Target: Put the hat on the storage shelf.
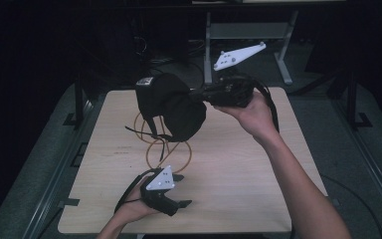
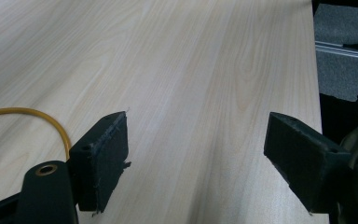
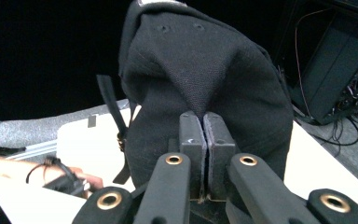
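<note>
A black cap (image 1: 171, 105) hangs in the air above the far part of the wooden table (image 1: 238, 169). The right gripper (image 1: 206, 93) pinches the cap's cloth, its jaws pressed tight together on it. A strap (image 3: 113, 112) dangles from the cap. Under the cap, a yellow cord (image 1: 151, 147) lies looped on the table. Nearer the person than the cap, the left gripper (image 1: 181, 191) sits low over the table, jaws wide apart, holding nothing.

Black fabric cap (image 1: 171, 104) held up above the far middle of the pale wooden desk (image 1: 238, 169), pinched at its right side by the right gripper (image 1: 205, 92), thin orange looped cable (image 1: 155, 144) lying on the desk beneath and just before the cap, perhaps touching its dangling strap (image 1: 151, 127), left gripper (image 1: 181, 190) low at the near edge, fingers (image 2: 105, 156) spread over bare desk, cable just to their left.
</note>
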The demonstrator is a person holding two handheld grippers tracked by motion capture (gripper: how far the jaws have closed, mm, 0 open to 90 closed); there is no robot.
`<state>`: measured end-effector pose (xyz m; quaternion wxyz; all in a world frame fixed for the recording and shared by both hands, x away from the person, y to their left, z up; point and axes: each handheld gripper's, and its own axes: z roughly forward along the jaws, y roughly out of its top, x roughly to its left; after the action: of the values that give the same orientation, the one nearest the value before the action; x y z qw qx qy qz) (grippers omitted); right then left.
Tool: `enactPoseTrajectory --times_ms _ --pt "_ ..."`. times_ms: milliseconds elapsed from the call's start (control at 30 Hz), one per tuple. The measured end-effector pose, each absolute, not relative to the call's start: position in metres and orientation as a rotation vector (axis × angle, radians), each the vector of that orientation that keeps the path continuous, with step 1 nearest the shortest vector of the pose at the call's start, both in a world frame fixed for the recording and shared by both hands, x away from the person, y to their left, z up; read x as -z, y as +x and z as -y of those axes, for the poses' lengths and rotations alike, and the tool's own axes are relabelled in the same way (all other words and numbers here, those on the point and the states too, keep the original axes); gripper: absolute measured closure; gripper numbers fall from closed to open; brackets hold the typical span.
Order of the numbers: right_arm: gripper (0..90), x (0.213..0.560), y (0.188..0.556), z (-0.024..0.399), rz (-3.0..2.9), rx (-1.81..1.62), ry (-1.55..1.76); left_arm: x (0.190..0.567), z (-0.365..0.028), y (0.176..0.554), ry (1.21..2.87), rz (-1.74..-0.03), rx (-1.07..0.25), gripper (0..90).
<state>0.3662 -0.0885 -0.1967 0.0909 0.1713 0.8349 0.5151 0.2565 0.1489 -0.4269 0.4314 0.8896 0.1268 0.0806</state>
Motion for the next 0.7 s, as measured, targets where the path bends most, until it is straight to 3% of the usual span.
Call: enactPoseTrajectory --times_ms 433,700 --pt "88.1 0.181 0.389 0.027 -2.570 -1.402 0.466 0.431 -0.140 0.254 2.245 -0.274 -0.188 22.4" --pt "87.8 0.198 0.408 -0.004 -2.623 -1.416 0.506 0.432 -0.137 0.252 2.258 -0.251 -0.189 22.7"
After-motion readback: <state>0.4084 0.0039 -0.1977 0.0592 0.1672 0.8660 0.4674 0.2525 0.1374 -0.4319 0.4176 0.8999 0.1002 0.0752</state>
